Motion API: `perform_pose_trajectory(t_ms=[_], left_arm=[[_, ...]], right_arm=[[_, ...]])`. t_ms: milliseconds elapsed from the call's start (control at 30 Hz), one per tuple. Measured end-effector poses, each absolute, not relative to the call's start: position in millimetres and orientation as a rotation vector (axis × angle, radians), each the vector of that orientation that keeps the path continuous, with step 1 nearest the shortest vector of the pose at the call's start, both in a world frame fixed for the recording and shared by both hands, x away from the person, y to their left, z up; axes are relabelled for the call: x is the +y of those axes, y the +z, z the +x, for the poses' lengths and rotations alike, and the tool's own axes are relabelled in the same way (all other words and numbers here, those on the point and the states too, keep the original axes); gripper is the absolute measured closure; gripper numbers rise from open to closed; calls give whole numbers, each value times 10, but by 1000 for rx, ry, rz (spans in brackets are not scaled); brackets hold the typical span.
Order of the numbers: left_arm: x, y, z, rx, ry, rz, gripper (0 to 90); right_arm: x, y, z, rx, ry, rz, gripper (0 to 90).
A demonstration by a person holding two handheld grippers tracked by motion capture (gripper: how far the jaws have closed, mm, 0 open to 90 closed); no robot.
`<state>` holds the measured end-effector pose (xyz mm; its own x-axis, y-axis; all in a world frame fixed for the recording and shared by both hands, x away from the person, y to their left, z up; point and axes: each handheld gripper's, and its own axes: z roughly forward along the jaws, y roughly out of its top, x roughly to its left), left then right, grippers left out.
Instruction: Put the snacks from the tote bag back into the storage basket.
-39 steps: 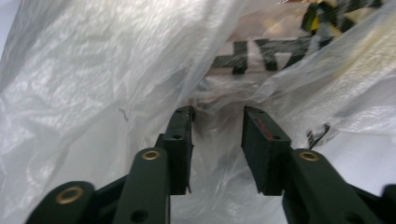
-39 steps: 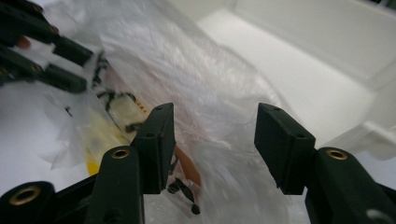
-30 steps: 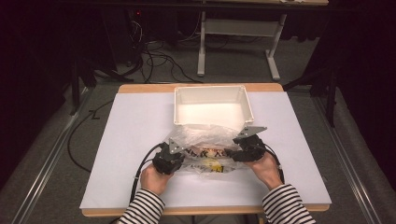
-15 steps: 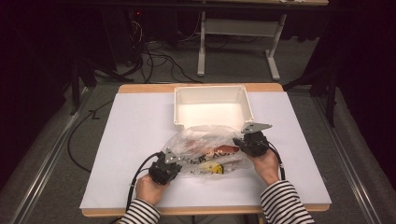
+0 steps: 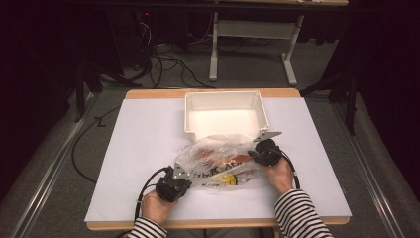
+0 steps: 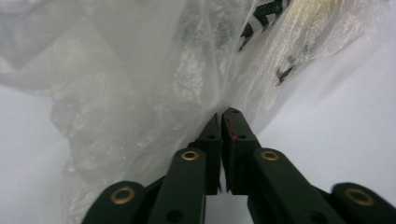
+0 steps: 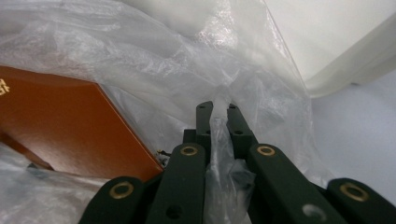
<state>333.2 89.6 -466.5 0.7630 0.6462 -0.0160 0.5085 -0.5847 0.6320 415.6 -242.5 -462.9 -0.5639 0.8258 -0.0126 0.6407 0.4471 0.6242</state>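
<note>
Plastic bag (image 5: 220,161), clear and crinkled with black and yellow print near its front edge, lies on the white table (image 5: 143,148) toward the person's side, just in front of the white bin (image 5: 225,113) that stands at the table's far middle; the bag's far edge reaches up to the bin's near wall. Largest of all is the table, a pale sheet with a wooden rim, and next the open bin, rectangular with a bare floor. Inside the bag an orange-brown flat box (image 7: 70,130) shows through the film, lying toward the right gripper's side. 2 hands in striped sleeves come in from the bottom of the high view. The left gripper (image 5: 174,184) sits at the bag's near-left corner; in the left gripper view (image 6: 223,116) its 2 black jaws stand almost together, tips meeting at a fold of film, with the bag's printed part beyond them. Its jaws have just eased open a little, yet the tips still pinch the film. The right gripper (image 5: 266,152) rests at the bag's right end, near the bin's front-right corner; in the right gripper view (image 7: 219,109) a bunched strip of film runs up between the 2 nearly closed jaws, gripped there, after those jaws have just opened slightly.
</note>
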Motion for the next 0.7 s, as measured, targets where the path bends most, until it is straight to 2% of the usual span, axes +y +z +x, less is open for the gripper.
perform_pose_trajectory(t_ms=[133,167,233,433,700], left_arm=[[876,-4591,3306,817,267,2308,815],[835,-4589,3262,880,224,2233,797],[874,-4527,3286,828,273,2268,743],[912,-4351,3276,810,306,2217,587],[903,-4129,3302,808,380,2163,507]], right_arm=[[-2442,-4639,4154,2383,837,1269,837],[-2440,-4637,4149,2384,835,1268,826],[-2432,-4632,4142,2382,833,1262,807],[-2445,-4572,4097,2357,856,1262,707],[-2475,-4481,4031,2325,906,1242,621]])
